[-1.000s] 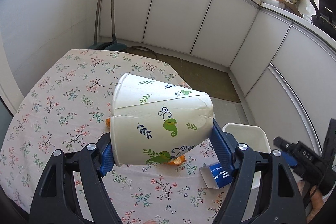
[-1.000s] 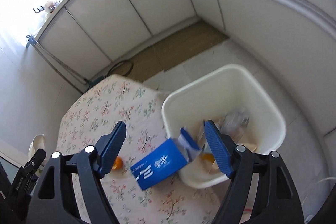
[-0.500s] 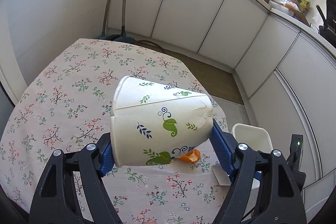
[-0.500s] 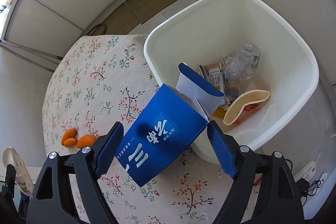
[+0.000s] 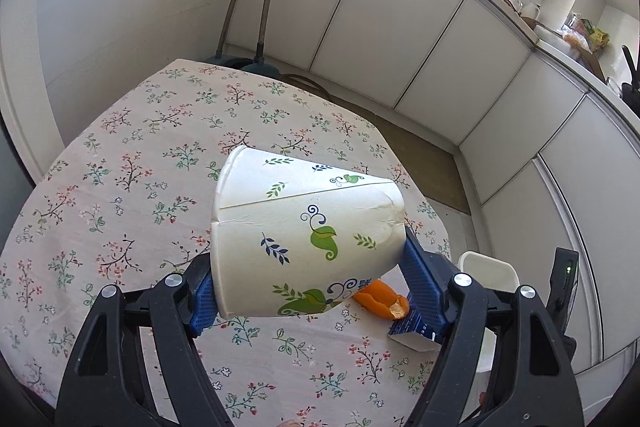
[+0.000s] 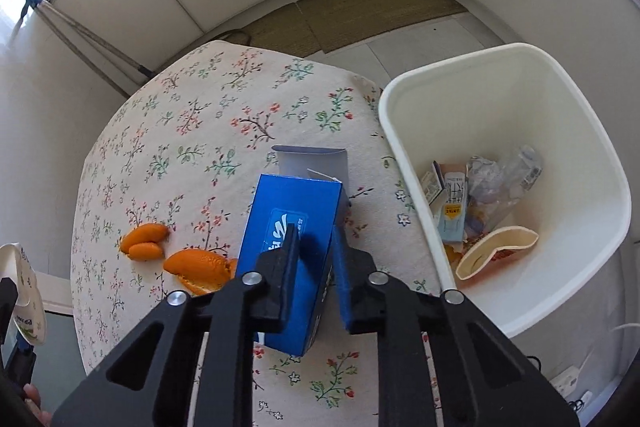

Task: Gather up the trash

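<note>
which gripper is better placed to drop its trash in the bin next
Right. The right gripper is shut on the blue carton beside the white bin. The left gripper holds the paper cup over the table, farther from it.

A: The paper cup (image 5: 308, 247) is white, with green and dark blue leaves printed on it. The tablecloth (image 6: 200, 131) is cream, with small red and green flower sprigs.

B: The carton (image 6: 290, 247) is deep blue with white letters. The peels (image 6: 200, 267) are bright orange, and the bin (image 6: 404, 131) is plain white.
</note>
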Motion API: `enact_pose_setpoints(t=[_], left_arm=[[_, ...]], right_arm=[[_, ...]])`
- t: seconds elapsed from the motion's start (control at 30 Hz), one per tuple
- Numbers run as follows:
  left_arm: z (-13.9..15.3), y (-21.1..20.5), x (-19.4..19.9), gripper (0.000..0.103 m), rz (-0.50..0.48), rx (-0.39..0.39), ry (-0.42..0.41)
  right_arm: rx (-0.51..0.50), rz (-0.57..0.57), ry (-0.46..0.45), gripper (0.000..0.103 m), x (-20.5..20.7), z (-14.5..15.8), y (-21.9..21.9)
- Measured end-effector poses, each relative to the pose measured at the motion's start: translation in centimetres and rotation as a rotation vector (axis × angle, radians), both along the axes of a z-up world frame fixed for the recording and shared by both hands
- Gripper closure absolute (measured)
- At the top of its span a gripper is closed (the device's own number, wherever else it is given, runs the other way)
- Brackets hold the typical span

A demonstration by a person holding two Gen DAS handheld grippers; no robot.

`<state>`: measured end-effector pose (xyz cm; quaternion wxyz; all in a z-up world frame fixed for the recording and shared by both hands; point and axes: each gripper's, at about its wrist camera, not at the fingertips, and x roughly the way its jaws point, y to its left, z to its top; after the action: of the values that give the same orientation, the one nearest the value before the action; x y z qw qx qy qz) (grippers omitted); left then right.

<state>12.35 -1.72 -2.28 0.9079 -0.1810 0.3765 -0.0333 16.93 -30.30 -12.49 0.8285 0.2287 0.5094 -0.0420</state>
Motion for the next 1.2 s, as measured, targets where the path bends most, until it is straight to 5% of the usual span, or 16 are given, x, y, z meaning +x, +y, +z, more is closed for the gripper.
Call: enact_pose_setpoints(t=[0.13,0.2,0.23,0.27,0.53,0.6,0.63,0.73,1.2], left_arm=[[0.1,0.5,0.1,0.029,0.008,-0.007,0.003],[0.1,0.5,0.1,0.029,0.008,-0.006,0.004],[0.1,0.4,0.1,0.029,0.007,-0.006,0.004],[0.1,0.5,0.1,0.029,0.006,-0.005,0.005],[-0.4,1.1,0.6,0.029,0.016,-0.004,0.024],[-0.5,1.4,0.7,0.029,0.024,-0.008,0.029],[-0.5,1.6,0.8,0.029,0.029,-0.011,0.031],[-0.7,2.1,0.9,0.029,0.038,-0.019,0.031],[0.0,1.3,0.4,0.029,0.03,-0.012,0.0]], right_arm=[[0.027,0.027,0.004,0.088,0.1,-0.1,0.6],[0.052,0.007,0.009,0.06,-0.1,-0.2,0.3],[0.057,-0.013,0.012,0.026,-0.2,-0.1,0.2],[0.059,-0.028,0.012,0.019,-0.2,-0.2,0.2],[0.003,0.041,0.07,0.019,0.9,-1.5,3.2],[-0.002,0.054,0.105,0.029,1.3,-2.5,3.7],[0.005,0.059,0.119,0.044,1.3,-3.1,3.8],[0.018,0.052,0.107,0.049,1.3,-3.1,3.4],[-0.103,0.082,-0.21,0.049,-1.2,6.3,3.2]])
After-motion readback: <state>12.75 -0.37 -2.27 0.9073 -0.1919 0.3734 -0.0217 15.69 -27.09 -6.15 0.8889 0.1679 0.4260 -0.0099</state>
